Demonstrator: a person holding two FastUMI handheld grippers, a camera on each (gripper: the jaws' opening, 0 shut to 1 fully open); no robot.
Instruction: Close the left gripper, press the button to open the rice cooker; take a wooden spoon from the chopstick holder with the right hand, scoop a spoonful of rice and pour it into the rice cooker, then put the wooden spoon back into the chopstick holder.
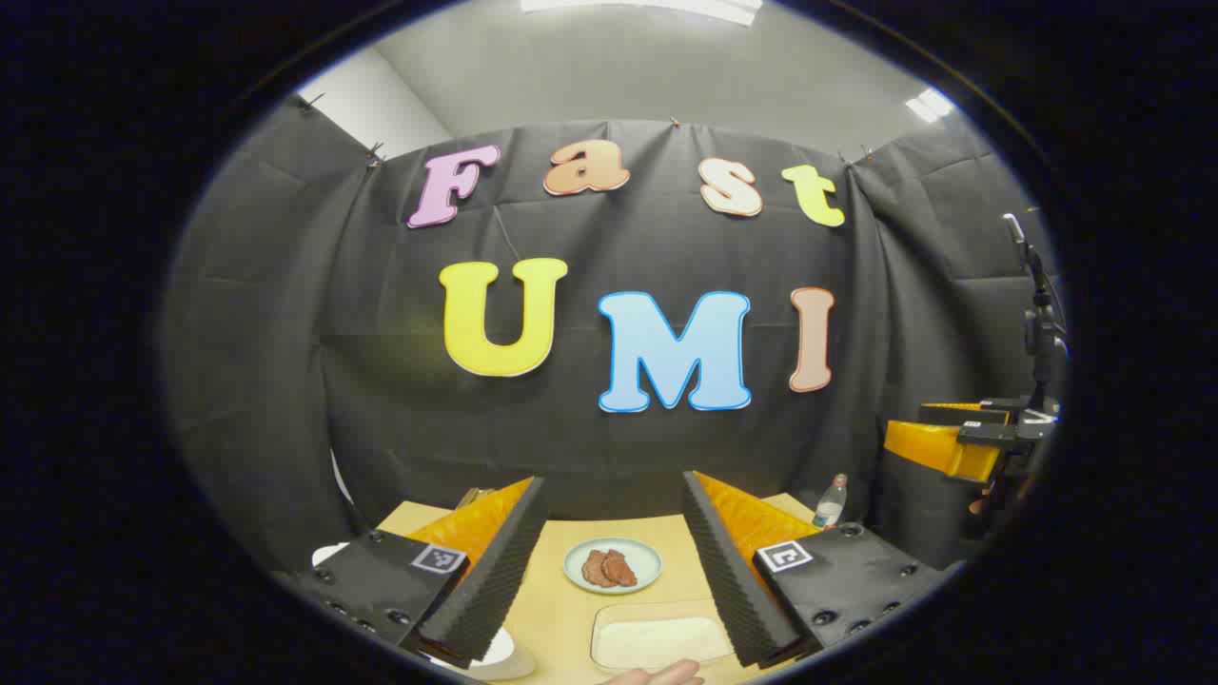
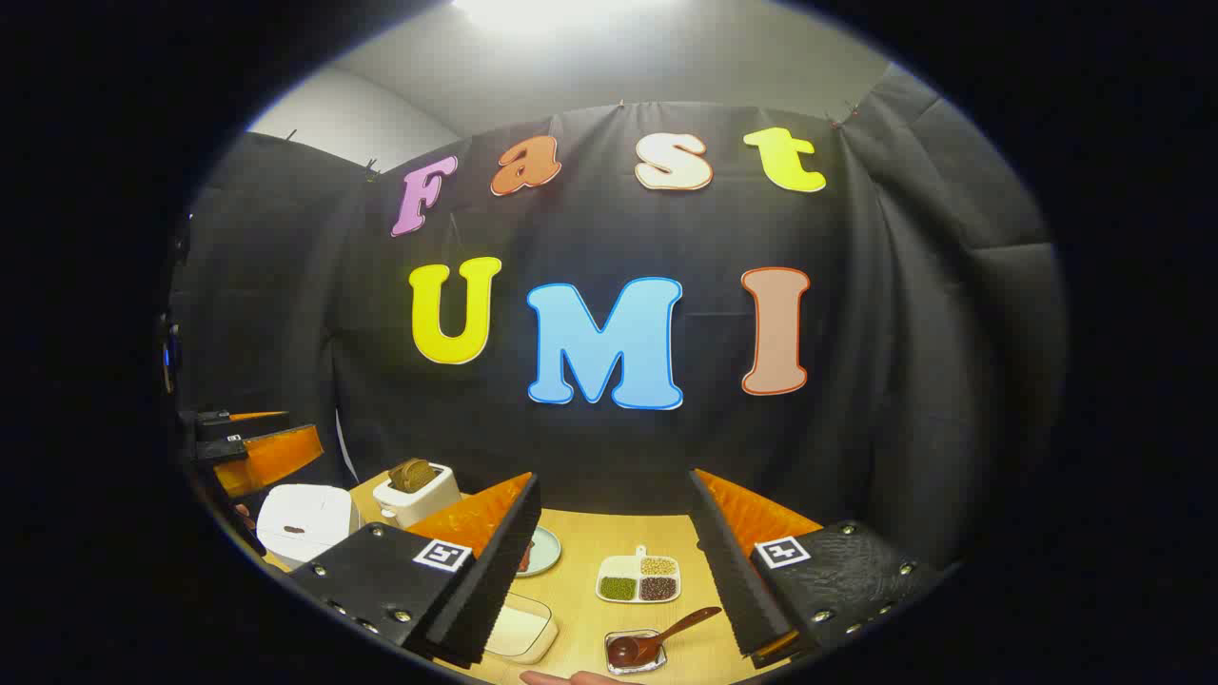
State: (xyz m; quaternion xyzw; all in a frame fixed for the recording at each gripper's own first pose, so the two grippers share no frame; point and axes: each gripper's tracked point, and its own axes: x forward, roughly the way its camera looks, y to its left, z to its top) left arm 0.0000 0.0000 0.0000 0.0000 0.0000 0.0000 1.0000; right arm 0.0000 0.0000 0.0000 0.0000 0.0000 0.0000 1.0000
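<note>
Left gripper (image 1: pixel 614 557): bottom of the left gripper view, jaws spread wide, nothing between the fingers, hanging above the wooden table (image 1: pixel 571 609).
Under the left gripper: a pale plate (image 1: pixel 612 565) with two brown pieces of food sits right in the gap, and below it, at the bottom centre, a clear tray of rice (image 1: pixel 657 639).
Right edge, left gripper view: the other gripper shows at mid-height, well off from the table things; a small bottle (image 1: pixel 831 500) stands lower right by the wall.
Right gripper (image 2: pixel 614 561): bottom of the right gripper view, jaws wide apart as well, gripping nothing.
Rice cooker (image 2: pixel 306 521): white, lid down, lower left of the right gripper view, with the other gripper just above and left of it.
Beside the cooker: a white toaster (image 2: pixel 416 491) with something brown sticking out of its top.
Between the right fingers: a four-part dish of beans and grains (image 2: pixel 639 579), and below it a wooden spoon (image 2: pixel 666 637) lying with its bowl in a small clear dish (image 2: pixel 636 651).
Chopstick holder: cannot make it out.
Bottom edge: fingertips (image 2: pixel 571 677) peek in.
</note>
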